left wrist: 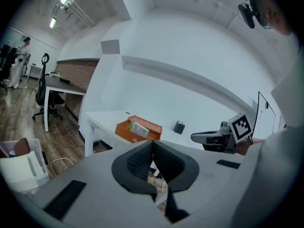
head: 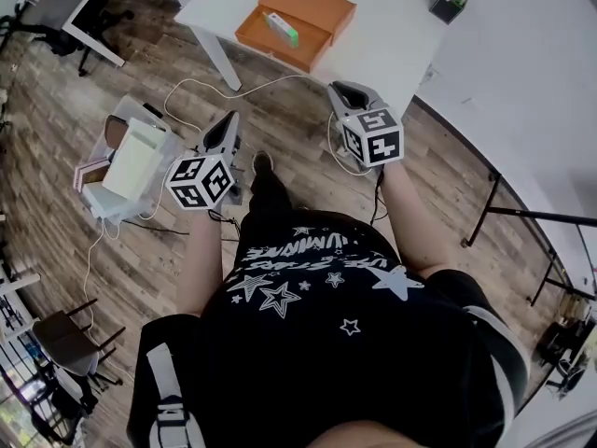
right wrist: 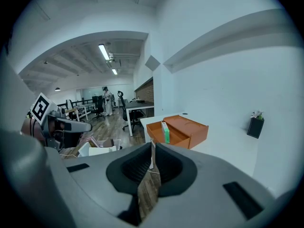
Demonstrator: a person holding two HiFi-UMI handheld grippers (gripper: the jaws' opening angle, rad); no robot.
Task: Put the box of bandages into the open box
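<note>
An orange open box (head: 297,21) lies on the white table (head: 392,35). A white-and-green box of bandages (head: 282,28) stands on edge inside its open tray; it also shows in the left gripper view (left wrist: 138,128) and the right gripper view (right wrist: 166,132). My left gripper (head: 230,119) hangs over the wooden floor, short of the table, with its jaws shut and nothing between them. The right gripper (head: 341,90) is held near the table's front edge, right of the orange box, also shut and holding nothing.
A small black pot (head: 448,4) stands at the table's far right. On the floor to the left sits a white bin (head: 132,164) with papers. Cables (head: 201,87) trail under the table by its leg (head: 219,59). A chair (head: 70,339) stands lower left.
</note>
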